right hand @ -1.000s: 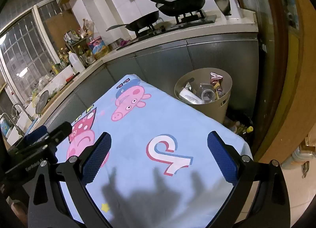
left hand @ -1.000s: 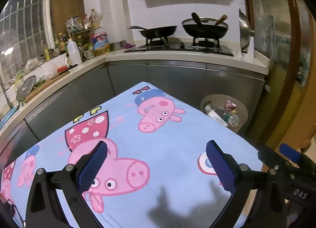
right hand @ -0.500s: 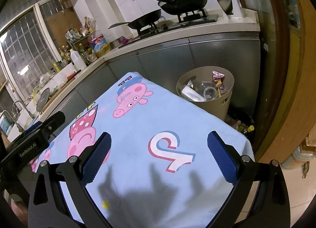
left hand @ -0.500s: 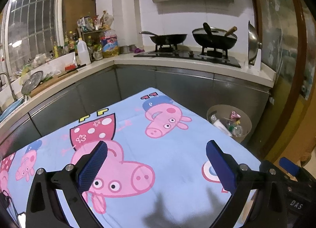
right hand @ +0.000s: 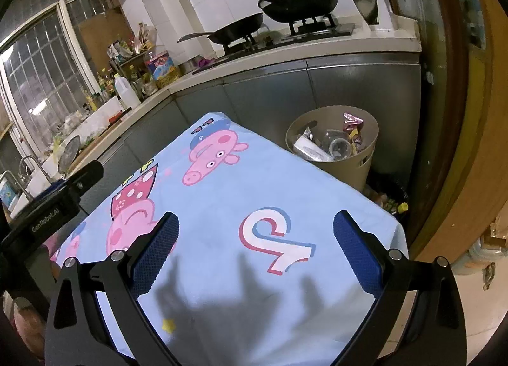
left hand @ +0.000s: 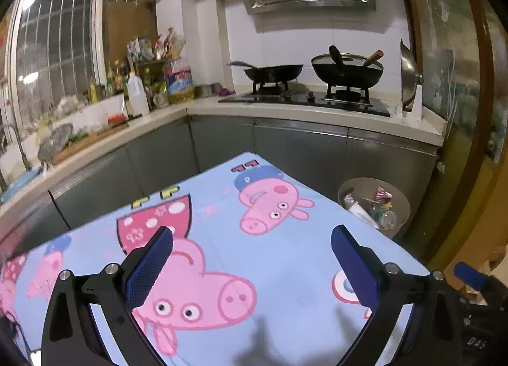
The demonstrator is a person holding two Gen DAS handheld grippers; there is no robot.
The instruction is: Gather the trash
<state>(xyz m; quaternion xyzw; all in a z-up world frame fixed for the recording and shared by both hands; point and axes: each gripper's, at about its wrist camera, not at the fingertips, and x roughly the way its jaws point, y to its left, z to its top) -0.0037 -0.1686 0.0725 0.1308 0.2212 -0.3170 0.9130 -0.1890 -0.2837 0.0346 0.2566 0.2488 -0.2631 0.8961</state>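
- Left gripper [left hand: 252, 258]: jaws wide, empty; view has tilted up over the last second.
- Right gripper [right hand: 255, 243]: jaws wide, empty, almost unmoved.
- Beige round plastic trash bin [right hand: 365, 166], frame right, holds wrappers and bottles.
- Light-blue cartoon-pig cloth [right hand: 260, 191] shows no litter; collection appears complete.

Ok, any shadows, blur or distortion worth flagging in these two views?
Left wrist: counter bends from fisheye, left edge smeared, faint shadow on cloth. Right wrist: sharp, dark gripper shadows on cloth, bin clear, window bright.
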